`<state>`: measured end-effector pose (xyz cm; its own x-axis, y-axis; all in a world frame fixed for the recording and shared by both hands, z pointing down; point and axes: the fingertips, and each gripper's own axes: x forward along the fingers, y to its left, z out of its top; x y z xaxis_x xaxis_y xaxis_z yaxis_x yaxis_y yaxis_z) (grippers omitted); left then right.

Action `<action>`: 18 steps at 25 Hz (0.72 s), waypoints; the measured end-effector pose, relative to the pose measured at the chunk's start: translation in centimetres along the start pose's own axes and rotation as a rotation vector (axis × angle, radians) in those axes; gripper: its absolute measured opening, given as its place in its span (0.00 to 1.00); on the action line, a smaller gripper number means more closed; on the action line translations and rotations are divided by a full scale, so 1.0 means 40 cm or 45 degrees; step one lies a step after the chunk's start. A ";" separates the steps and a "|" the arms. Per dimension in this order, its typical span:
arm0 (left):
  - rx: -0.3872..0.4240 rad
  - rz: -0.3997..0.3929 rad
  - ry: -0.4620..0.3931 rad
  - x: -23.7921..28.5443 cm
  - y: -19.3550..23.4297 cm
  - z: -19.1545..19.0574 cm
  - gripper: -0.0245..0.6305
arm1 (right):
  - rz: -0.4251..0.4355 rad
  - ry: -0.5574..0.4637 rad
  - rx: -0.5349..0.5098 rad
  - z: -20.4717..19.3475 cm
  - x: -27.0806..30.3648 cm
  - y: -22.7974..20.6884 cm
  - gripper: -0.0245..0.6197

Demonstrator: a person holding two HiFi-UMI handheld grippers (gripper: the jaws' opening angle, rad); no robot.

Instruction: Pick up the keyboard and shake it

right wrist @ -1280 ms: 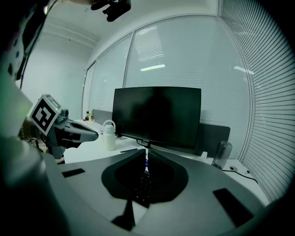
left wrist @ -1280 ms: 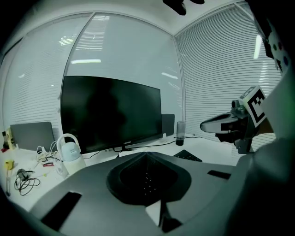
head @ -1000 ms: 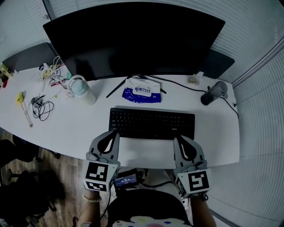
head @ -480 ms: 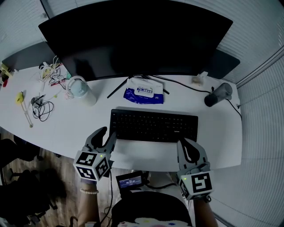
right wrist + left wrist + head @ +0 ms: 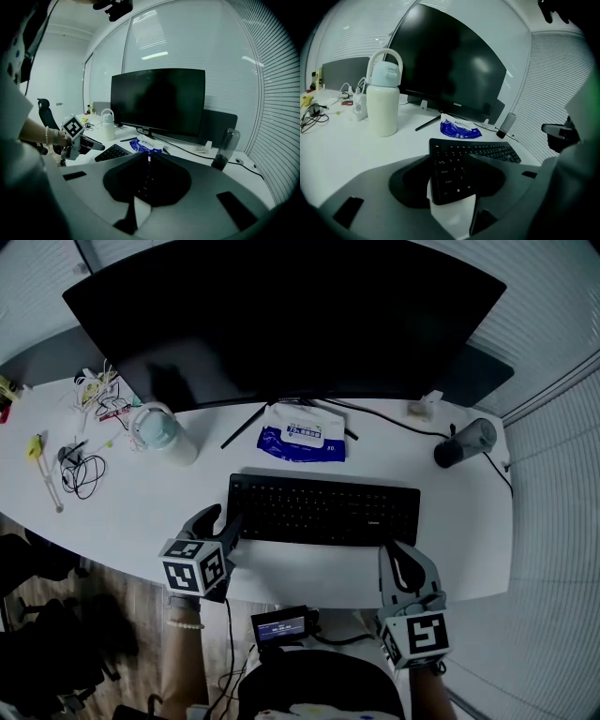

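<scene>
The black keyboard (image 5: 323, 510) lies flat on the white desk (image 5: 141, 512), in front of the monitor. My left gripper (image 5: 225, 518) is at the keyboard's left end, turned sideways, its jaws opening. In the left gripper view the keyboard's (image 5: 452, 176) left end sits between the spread jaws of the left gripper (image 5: 452, 161), and the pads do not press on it. My right gripper (image 5: 399, 549) is shut and holds nothing, just off the keyboard's right front corner. In the right gripper view the right gripper (image 5: 149, 157) shows closed jaws, with the keyboard (image 5: 112, 152) to their left.
A wide dark monitor (image 5: 281, 324) stands behind the keyboard. A white handled bottle (image 5: 164, 435) is at the left, a blue wipes pack (image 5: 302, 435) by the monitor's foot, and a dark cylinder (image 5: 464, 442) at the right. Tangled cables (image 5: 80, 470) lie far left.
My left gripper has swung out to the left, turned onto its side and opened at the keyboard's left end. The right gripper has drawn back a little toward the desk's front edge, still shut.
</scene>
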<state>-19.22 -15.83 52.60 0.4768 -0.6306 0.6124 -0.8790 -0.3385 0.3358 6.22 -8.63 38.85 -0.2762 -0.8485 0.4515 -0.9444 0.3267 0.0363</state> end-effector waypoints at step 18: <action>-0.094 -0.031 0.159 0.088 0.052 -0.049 0.38 | -0.028 0.082 0.032 -0.047 0.028 -0.044 0.10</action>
<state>-19.34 -17.38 56.85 0.4987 -0.5296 0.6861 -0.8667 -0.2976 0.4002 7.93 -9.39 40.98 -0.2438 -0.8264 0.5076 -0.9545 0.2971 0.0252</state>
